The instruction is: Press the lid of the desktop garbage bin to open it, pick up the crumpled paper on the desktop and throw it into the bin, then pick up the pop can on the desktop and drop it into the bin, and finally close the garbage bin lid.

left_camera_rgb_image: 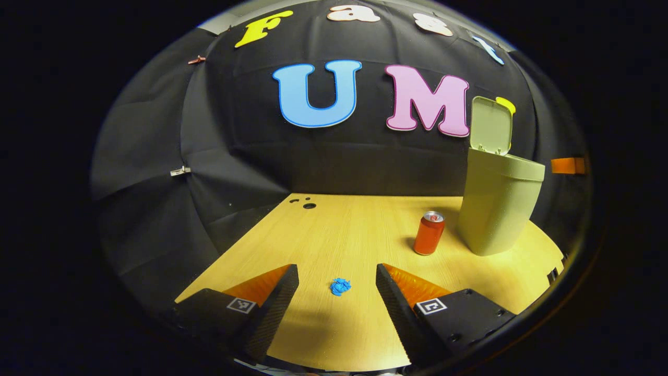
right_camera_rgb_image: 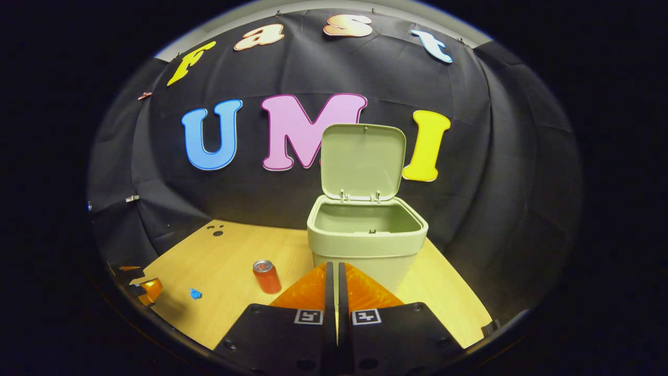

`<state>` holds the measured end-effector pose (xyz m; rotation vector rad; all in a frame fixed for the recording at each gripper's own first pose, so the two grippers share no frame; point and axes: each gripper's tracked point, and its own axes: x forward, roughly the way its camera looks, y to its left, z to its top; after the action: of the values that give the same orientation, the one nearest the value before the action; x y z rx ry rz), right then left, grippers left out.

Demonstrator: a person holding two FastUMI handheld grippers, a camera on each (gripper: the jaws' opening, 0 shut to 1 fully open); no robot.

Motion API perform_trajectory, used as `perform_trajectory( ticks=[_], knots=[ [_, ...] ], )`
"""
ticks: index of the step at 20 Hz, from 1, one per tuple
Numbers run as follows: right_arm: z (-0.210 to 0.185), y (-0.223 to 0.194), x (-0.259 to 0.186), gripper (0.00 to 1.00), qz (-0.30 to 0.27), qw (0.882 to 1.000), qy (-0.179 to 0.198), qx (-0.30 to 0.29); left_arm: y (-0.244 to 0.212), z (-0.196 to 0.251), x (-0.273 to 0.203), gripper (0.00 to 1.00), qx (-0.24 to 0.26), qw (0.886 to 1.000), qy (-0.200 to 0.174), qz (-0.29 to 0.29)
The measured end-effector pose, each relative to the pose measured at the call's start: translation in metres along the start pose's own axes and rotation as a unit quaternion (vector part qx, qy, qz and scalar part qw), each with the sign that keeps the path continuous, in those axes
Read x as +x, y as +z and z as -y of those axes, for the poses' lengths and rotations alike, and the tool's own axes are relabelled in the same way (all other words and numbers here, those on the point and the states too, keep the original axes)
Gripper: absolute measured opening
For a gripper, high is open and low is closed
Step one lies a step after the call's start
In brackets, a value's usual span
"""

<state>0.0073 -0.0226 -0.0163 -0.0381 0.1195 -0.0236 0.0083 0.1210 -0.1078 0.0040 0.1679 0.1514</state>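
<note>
Below, left claw spread around crumpled paper

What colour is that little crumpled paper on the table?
Bright blue. The paper shows best in the left gripper view, lying on the table.

- We saw the right tool at the bottom of the right gripper view, its two fingers pressed together with nothing between them.
- Just beyond its tips stood the garbage bin on the wooden desk, its lid standing upright at the back and the inside bare as far as we could see.
- The pop can stood upright left of the bin, apart from it.
- A small blue crumpled paper lay farther left, near the other tool at the desk's edge.
</note>
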Motion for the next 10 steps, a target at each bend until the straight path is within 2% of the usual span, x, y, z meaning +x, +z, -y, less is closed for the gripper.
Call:
perform_trajectory(
  ticks=[4, 6, 7, 8, 9, 10],
  knots=[
    [0.007, -0.019, -0.011, 0.11, -0.027, 1.000, -0.014, 0.007, -0.023, -0.002, 0.030, 0.95, -0.002, 1.000, 0.004, -0.022],
    [0.010, -0.031, -0.018, 0.29, -0.041, 0.999, -0.020, 0.012, -0.033, -0.002, 0.047, 0.95, 0.002, 0.999, 0.000, -0.032],
    [0.009, -0.037, -0.021, 0.54, -0.048, 0.999, -0.018, 0.015, -0.041, 0.000, 0.057, 0.96, 0.007, 0.999, -0.004, -0.040],
    [0.010, -0.042, -0.024, 0.59, -0.054, 0.998, -0.019, 0.014, -0.048, 0.001, 0.067, 0.96, 0.012, 0.999, -0.006, -0.051],
    [0.011, -0.046, -0.027, 0.75, -0.061, 0.998, -0.022, 0.012, -0.057, 0.000, 0.076, 0.96, 0.017, 0.998, -0.007, -0.060],
    [0.013, -0.053, -0.031, 0.82, -0.069, 0.997, -0.025, 0.011, -0.065, 0.001, 0.085, 0.96, 0.019, 0.997, -0.009, -0.070]
  ],
)
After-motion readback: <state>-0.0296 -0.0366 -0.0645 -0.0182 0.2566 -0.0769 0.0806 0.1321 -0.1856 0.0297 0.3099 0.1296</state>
